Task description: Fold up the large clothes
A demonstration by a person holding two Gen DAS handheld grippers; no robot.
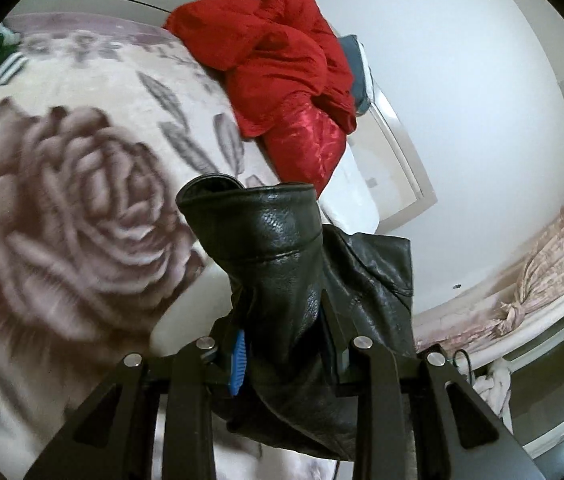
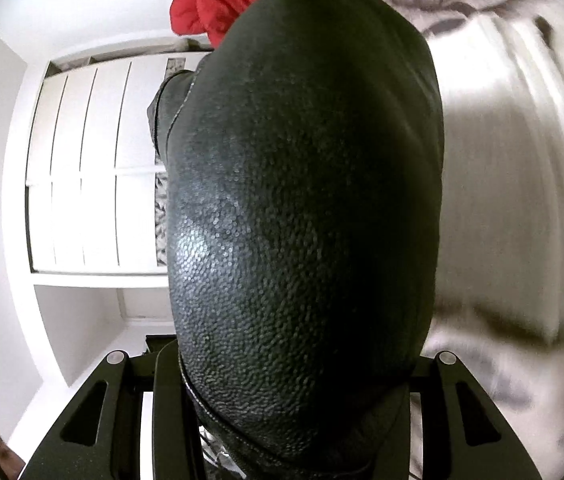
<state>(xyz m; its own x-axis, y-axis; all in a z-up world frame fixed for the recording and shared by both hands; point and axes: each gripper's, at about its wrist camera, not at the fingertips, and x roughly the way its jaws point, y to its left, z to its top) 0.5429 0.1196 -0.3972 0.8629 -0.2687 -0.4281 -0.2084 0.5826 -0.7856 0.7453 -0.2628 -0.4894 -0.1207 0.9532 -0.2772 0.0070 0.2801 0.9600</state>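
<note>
The left gripper (image 1: 282,344) is clamped on a bunched fold of the black leather jacket (image 1: 278,264), which rises from between its fingers at lower centre, pebbled and glossy with a stitched seam and a curled hem. The right gripper (image 2: 282,368) likewise pinches the jacket (image 2: 302,200), whose grainy leather bulges over its fingers and fills mid-frame. Beyond, a rose-printed plush blanket (image 1: 62,208) spreads at the left, with a crumpled red garment (image 1: 282,64) at upper centre and white panelled doors (image 2: 94,168) at the left.

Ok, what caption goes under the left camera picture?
Left gripper holding a black leather jacket above the rose-print blanket, red clothes behind.
</note>
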